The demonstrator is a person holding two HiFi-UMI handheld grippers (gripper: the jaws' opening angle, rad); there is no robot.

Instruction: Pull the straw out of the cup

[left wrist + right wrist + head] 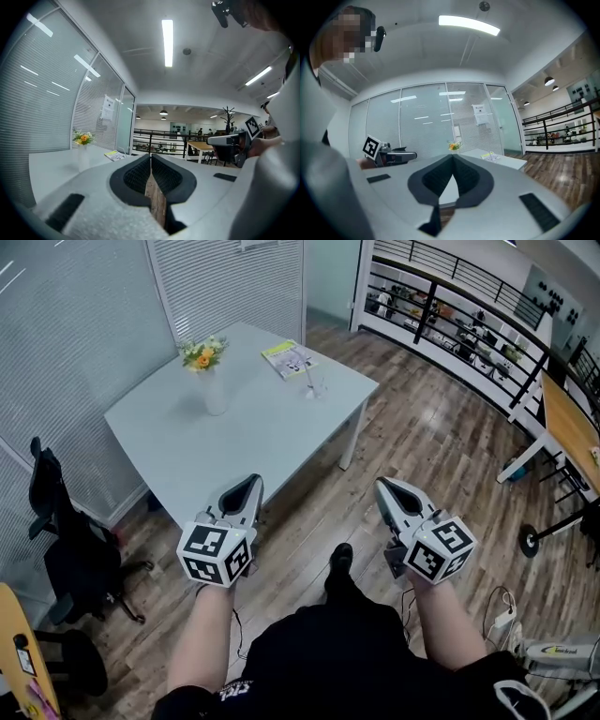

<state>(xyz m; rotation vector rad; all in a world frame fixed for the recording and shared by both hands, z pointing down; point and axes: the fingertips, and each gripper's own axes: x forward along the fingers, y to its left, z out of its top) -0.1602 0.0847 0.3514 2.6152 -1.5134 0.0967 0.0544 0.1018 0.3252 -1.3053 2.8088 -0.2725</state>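
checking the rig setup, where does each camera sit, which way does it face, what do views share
Head view: on the person's head, facing steeply down at the white table; shows forearms, left gripper, right gripper.
Left gripper view: on the left gripper, looking level along its shut jaws over the table toward a railing; right gripper at right.
Right gripper view: on the right gripper, facing table and glass wall; left gripper at left.
Shared: all three show the flower vase on the table.

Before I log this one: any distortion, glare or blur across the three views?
Head view: sharp, evenly lit, vase casts a soft shadow. Left gripper view: strong fisheye, dark corners, ceiling light blown out. Right gripper view: same fisheye and dark corners.
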